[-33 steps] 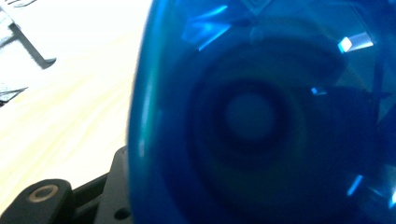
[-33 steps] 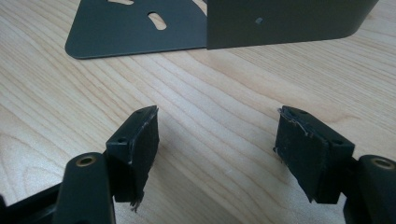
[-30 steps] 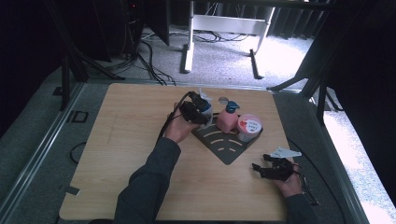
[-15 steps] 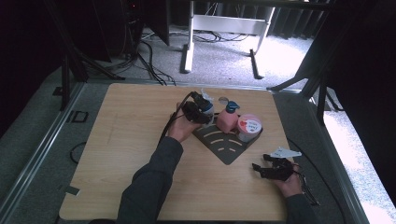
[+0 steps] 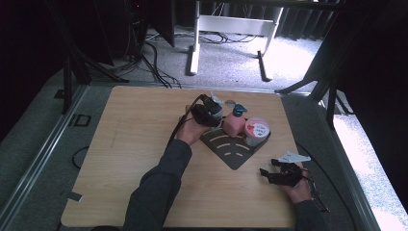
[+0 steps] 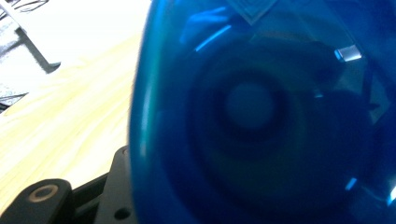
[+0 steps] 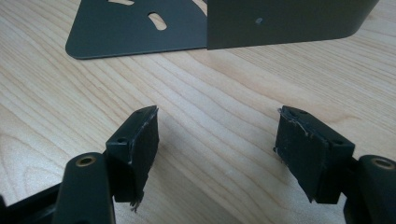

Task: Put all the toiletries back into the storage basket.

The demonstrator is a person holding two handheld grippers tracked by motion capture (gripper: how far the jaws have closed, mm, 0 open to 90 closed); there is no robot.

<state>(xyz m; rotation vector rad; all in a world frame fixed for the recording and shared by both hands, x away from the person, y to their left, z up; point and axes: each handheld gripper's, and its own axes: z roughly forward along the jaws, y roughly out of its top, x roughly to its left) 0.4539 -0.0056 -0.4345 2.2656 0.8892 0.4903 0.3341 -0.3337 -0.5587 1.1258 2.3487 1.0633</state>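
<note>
A translucent blue container (image 6: pixel 261 112) sits right up against the camera in the left gripper view, between the jaws, with one black jaw showing at the lower left. From above, my left gripper (image 5: pixel 211 111) is at the back corner of a dark metal rack (image 5: pixel 231 150), shut on that blue container (image 5: pixel 217 110). On the rack stand a pink bottle with a blue cap (image 5: pixel 233 123) and a white tub with a pink lid (image 5: pixel 256 130). My right gripper (image 5: pixel 269 174) rests low over the table at the front right, open, with bare wood between its pads (image 7: pixel 217 126).
The rack's flat slotted base and upright wall (image 7: pixel 280 21) lie just beyond the right gripper. The wooden table (image 5: pixel 125 144) has wide bare room on its left half. Cables (image 5: pixel 179 126) trail from both grippers. Beyond the table are a floor and stand legs.
Almost nothing differs. My left gripper stays at the rack's back corner with the blue container, shifted only slightly; the right gripper has not moved.
</note>
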